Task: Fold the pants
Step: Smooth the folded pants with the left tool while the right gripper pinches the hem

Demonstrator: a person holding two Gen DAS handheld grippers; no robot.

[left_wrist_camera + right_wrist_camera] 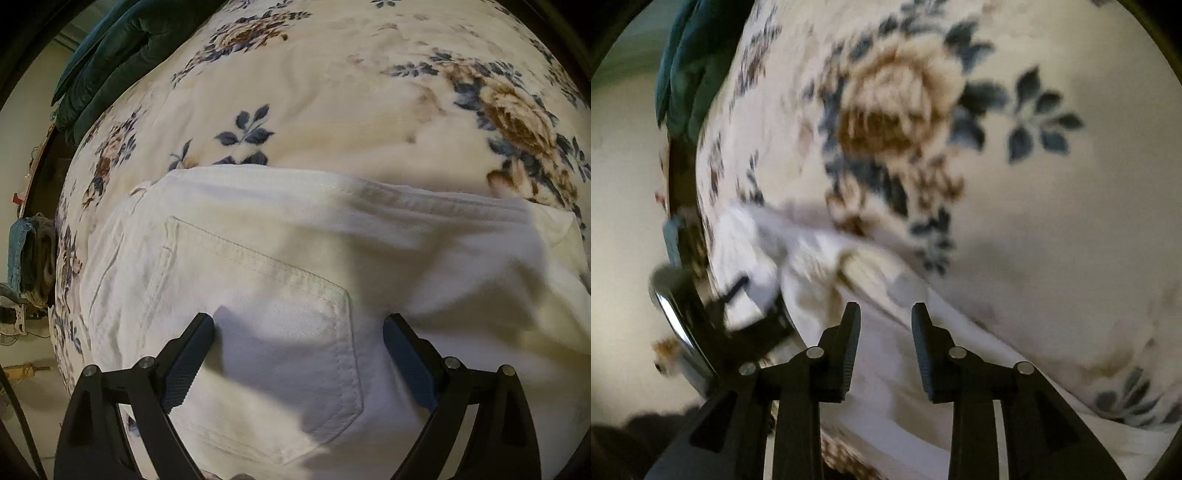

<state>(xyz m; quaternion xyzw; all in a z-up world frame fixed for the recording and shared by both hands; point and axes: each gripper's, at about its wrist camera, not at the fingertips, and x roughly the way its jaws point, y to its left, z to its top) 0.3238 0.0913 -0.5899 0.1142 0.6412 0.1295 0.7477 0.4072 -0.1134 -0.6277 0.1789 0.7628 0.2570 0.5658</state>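
The white jeans lie seat-up on the floral blanket, waistband on the far side, long axis running left to right. The left gripper hangs directly over the back pocket, jaws spread wide, empty. The right gripper, jaws parted and gripping nothing, points at the jeans' rumpled far-left fabric. No label or writing is readable.

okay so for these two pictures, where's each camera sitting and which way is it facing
Left wrist: on the left gripper, facing steeply down at the white pants, back pocket between wide-open fingers.
Right wrist: on the right gripper, tilted down over the pants' edge; fingers apart, picture blurred.
Shared: the pants, floral blanket, teal cushion.
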